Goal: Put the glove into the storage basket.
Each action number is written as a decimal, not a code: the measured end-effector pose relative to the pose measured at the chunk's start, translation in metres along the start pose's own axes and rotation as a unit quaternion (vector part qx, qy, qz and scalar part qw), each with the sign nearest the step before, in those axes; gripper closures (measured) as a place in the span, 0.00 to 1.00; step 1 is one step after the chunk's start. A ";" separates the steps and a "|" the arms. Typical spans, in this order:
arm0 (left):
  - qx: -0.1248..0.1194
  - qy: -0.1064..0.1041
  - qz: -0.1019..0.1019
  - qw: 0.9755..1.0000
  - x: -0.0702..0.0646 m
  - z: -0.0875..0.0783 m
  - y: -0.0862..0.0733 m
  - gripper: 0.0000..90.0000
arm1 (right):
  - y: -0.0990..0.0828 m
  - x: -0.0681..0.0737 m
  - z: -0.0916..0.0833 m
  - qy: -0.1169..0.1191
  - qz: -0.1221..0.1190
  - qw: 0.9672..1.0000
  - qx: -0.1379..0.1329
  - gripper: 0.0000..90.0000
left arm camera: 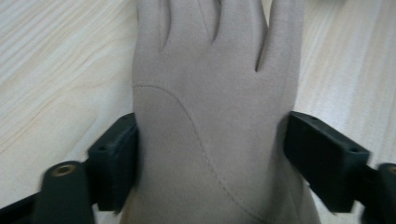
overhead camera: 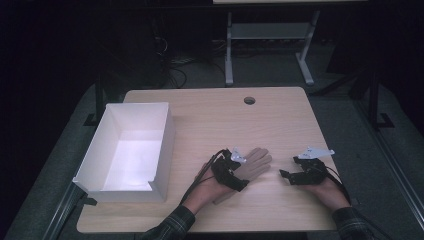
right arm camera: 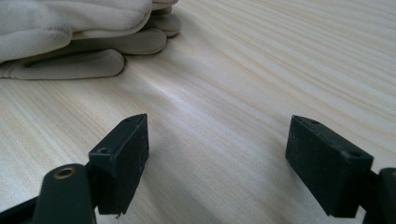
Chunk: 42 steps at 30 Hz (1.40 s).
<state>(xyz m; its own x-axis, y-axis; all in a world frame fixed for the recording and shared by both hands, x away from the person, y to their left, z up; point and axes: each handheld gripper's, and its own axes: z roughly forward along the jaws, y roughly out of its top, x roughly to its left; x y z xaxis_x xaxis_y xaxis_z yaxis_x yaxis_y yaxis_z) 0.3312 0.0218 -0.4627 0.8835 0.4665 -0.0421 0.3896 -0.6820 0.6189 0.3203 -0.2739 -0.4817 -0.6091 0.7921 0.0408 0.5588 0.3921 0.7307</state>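
Wooden table (overhead camera: pixel 280 120), light grain. White box (overhead camera: pixel 131 150) at 9 o'clock of table, open top. Beige glove (left arm camera: pixel 210 116) flat on table near 6 o'clock, fingers toward 1 o'clock. Left gripper (overhead camera: pixel 239 162) astride glove, jaws against both edges at palm, grasping glove. Right gripper (overhead camera: pixel 286 175) at 3 o'clock of glove, apart, jaws spread wide over bare wood, released.
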 end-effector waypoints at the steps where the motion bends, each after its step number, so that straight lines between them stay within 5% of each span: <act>1: -0.003 0.000 0.000 1.000 0.000 0.000 0.000 0.27 | 0.000 0.000 0.000 0.000 0.000 1.000 0.000 0.23; 7: -0.004 -0.036 0.010 0.999 -0.002 -0.004 0.000 0.64 | 0.000 0.000 0.000 -0.001 0.000 1.000 0.000 0.23; 11: -0.007 -0.051 -0.002 0.999 -0.001 -0.005 0.000 0.72 | 0.000 0.000 0.000 -0.001 0.000 1.000 0.000 0.23; 26: -0.022 -0.069 -0.041 0.997 0.007 -0.021 0.005 0.75 | 0.000 0.000 0.000 -0.001 0.002 1.000 -0.002 0.23; 42: -0.054 -0.049 -0.068 0.995 0.029 -0.096 0.035 0.75 | 0.000 0.000 0.000 -0.002 0.001 1.000 -0.001 0.23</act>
<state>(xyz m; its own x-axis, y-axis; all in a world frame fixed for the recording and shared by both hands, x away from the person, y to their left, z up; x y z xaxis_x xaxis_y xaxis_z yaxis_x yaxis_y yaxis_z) 0.3451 0.0657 -0.3671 0.8473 0.4901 -0.2046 0.4823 -0.5488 0.6828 0.3201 -0.2736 -0.4819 -0.6062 0.7944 0.0391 0.5582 0.3899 0.7324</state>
